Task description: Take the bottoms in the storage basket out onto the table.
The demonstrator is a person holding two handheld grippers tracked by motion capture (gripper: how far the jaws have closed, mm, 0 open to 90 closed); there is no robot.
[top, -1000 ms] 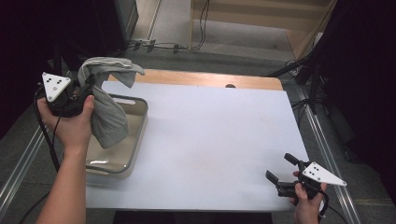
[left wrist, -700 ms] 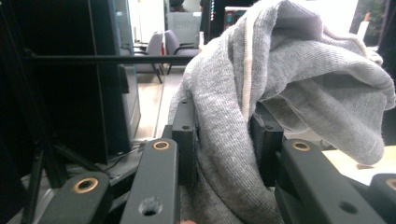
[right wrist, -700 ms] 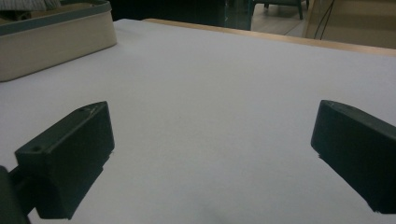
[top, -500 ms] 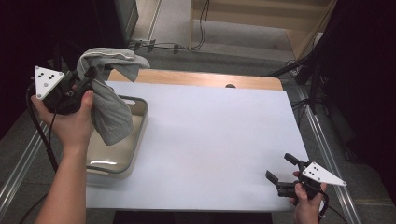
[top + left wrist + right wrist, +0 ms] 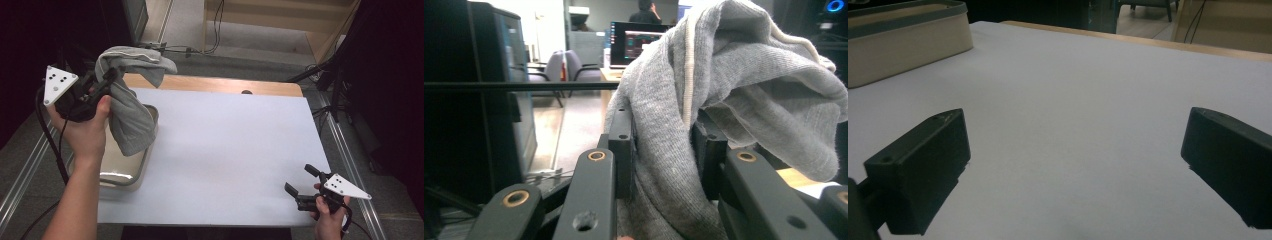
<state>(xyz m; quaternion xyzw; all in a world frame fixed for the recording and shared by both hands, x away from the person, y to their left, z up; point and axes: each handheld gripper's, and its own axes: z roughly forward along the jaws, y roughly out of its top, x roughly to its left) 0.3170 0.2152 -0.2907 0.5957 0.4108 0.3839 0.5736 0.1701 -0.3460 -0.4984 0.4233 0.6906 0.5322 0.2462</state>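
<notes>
A grey knitted cloth [image 5: 131,107] hangs from my left gripper [image 5: 111,76], which is shut on it above the beige tub [image 5: 122,172] at the table's left. In the left gripper view the cloth [image 5: 704,100] drapes over and between the two black jaws, and their pads press it from both sides. The cloth's lower end dangles into the tub. My right gripper [image 5: 301,181] rests low at the table's front right corner, jaws wide open with nothing between them. In the right gripper view that gripper [image 5: 1075,170] faces bare white table, the tub [image 5: 903,42] far off at upper left.
A white sheet [image 5: 225,150] covers most of the wooden table [image 5: 215,85]. Metal rails [image 5: 22,175] run along both sides of the table. Cables [image 5: 195,49] lie on the floor behind it. A monitor [image 5: 639,40] and chairs stand in the room beyond.
My left gripper has risen and shifted slightly right, lifting the grey cloth higher out of the tub. The right gripper has stayed where it was.
</notes>
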